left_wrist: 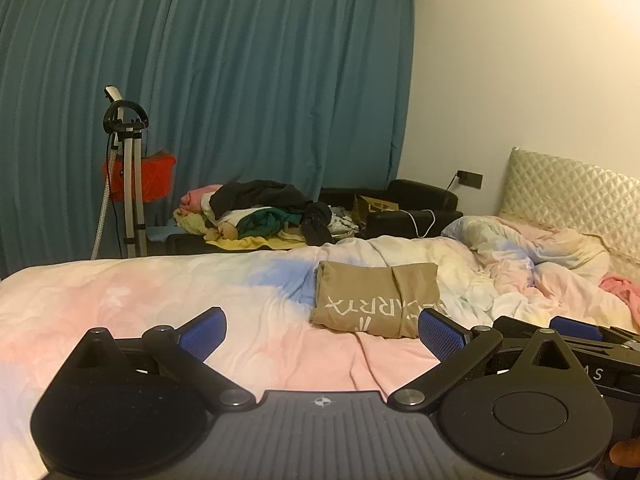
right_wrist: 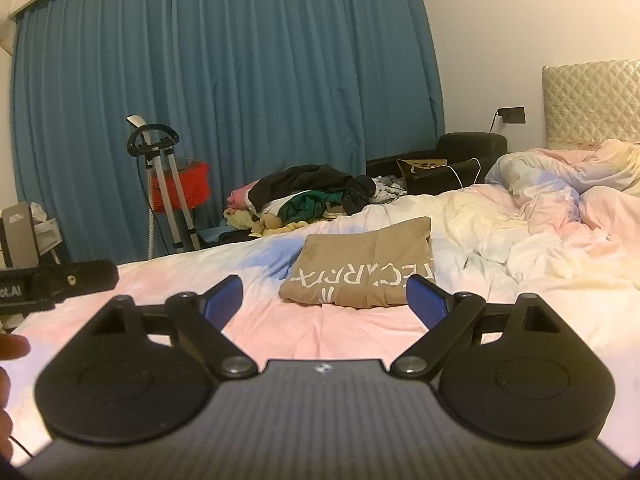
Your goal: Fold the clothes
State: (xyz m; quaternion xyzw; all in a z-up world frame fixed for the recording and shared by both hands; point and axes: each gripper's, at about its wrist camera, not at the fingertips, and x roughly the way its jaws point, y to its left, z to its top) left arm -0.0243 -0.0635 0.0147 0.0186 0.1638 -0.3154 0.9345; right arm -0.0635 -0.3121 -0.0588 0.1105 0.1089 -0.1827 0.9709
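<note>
Bedding point(left_wrist: 140, 300) in pink, blue and white is covering the whole bed, and a rumpled duvet point(left_wrist: 540, 248) is lying toward the headboard. Behind, a pile point(left_wrist: 264, 212) of unfolded clothes is waiting beside the curtain.

A tan shirt point(left_wrist: 372, 300), already folded, is lying flat ahead of both grippers, its long axis running across the view. It is sitting right of centre for the left gripper point(left_wrist: 322, 330) and almost centred for the right gripper point(right_wrist: 326, 300), so the right hand looks better lined up.

Both grippers are standing wide and empty, well short of the shirt.

Only the left view is showing the right gripper's blue pad point(left_wrist: 576, 328); only the right view is showing the left gripper's black body point(right_wrist: 60, 280).
</note>
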